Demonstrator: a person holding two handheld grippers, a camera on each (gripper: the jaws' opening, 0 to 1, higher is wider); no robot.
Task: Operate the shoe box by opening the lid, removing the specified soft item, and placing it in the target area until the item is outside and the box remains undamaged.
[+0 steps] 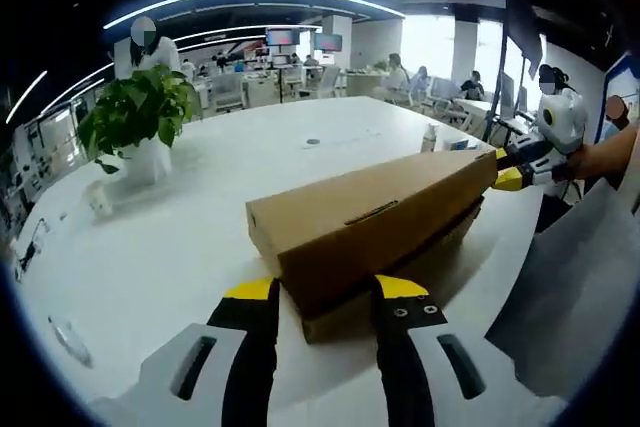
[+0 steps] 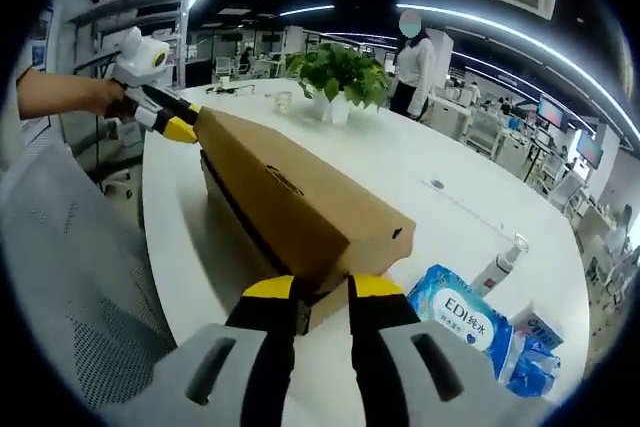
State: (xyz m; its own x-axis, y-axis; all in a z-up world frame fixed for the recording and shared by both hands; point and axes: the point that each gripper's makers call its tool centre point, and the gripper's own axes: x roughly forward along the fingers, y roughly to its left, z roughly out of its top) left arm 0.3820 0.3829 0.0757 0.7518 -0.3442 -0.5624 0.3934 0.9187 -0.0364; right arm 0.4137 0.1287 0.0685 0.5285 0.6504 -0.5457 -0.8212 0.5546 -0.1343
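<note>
1. The white counter (image 1: 180, 247) fills the middle of both views; a potted plant (image 1: 140, 117) stands at upper left in the left gripper view.
2. The shoe box (image 1: 370, 222) lies on the counter at centre frame, its lid (image 2: 300, 197) tilted slightly up from the base, so the opening step appears to be in hand.
3. The left tool (image 1: 325, 292), jaws parted, straddles one end of the box; the right tool (image 2: 320, 292) does likewise at the opposite end.
4. A tissue pack (image 2: 465, 322) lies at lower right in the right gripper view.
5. Next, I judge, both tools must raise the lid evenly without crushing the cardboard; the soft item inside is hidden.
</note>
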